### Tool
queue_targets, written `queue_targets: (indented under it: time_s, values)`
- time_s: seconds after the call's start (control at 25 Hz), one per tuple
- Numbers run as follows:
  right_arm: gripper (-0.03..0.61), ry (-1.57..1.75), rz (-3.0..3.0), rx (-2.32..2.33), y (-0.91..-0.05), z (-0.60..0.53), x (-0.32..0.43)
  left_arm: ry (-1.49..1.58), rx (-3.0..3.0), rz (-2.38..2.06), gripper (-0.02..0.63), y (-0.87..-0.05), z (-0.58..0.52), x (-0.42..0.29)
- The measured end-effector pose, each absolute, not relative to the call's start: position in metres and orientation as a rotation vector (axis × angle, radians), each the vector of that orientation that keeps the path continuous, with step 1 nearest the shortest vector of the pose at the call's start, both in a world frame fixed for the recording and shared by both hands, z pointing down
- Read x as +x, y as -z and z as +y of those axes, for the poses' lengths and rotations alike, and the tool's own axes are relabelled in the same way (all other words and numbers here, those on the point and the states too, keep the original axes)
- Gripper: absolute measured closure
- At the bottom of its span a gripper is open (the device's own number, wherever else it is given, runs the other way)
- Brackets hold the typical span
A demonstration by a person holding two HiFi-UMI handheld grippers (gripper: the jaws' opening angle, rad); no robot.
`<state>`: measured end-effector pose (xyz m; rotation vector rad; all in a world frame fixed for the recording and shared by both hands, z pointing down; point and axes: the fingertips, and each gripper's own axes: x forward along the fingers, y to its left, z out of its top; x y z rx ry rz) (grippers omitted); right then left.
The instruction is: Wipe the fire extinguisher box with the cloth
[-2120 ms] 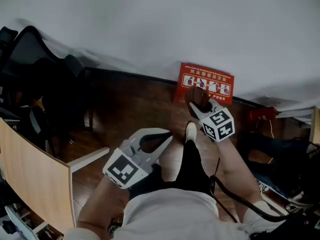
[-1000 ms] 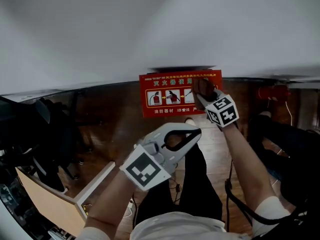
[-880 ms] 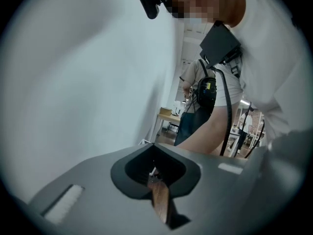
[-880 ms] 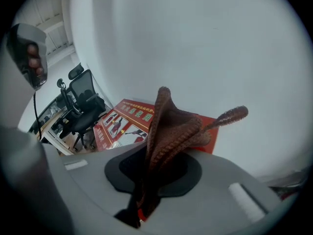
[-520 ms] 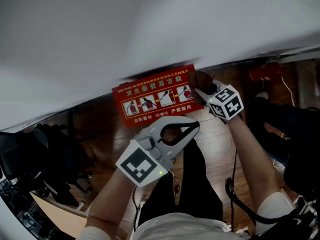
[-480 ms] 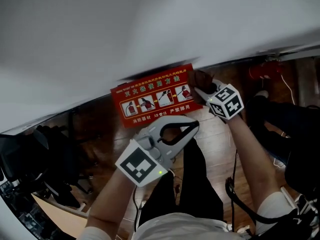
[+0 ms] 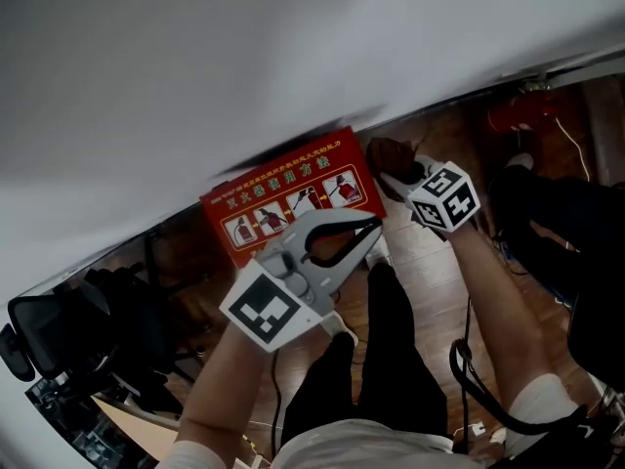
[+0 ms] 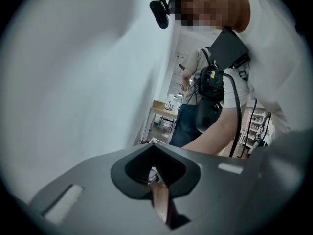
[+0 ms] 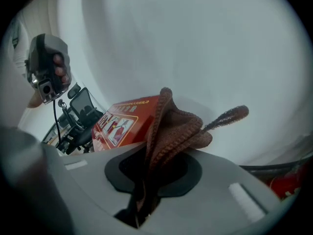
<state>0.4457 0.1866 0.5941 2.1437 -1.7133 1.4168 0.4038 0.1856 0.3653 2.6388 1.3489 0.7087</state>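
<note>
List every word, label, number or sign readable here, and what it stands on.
Red fire extinguisher box: Chinese lines above and below a row of pictograms, too blurred to read.
Marker cubes on left gripper and right gripper: black-and-white square patterns, no letters.
Cloth: none.
Nothing else readable.

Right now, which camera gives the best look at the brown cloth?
The right gripper view: the cloth fills its centre, pinched in the right gripper, weave and loop visible. The head view shows it only as a small dark bunch beside the red box. The left gripper view shows none of it.
</note>
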Motion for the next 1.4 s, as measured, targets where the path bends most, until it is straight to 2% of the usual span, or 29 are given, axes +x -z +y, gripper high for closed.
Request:
queue_targets:
  time_s: [0.6,1.04,1.2,1.4]
  values:
    - [0.525,-1.559,-1.717,2.073,-0.774,0.163,0.433,-0.756,2.537,1.453,0.614,-0.436,0.223,0.423]
    - [0.525,-1.69,-1.668,1.929,-0.909,0.16,0.42,-0.666,2.583,1.448,0.614,-0.45,0.216,0.443]
    - [0.526,-1.669,-1.66,1.914,-0.909,0.171,0.416,-0.668,2.613,1.392,0.614,-0.456,0.206,0.443]
    - [0.525,-1.544,-1.705,1.939,-0.842,0.2,0.406,-0.625,2.658,1.288,0.614,-0.434,0.198,0.432]
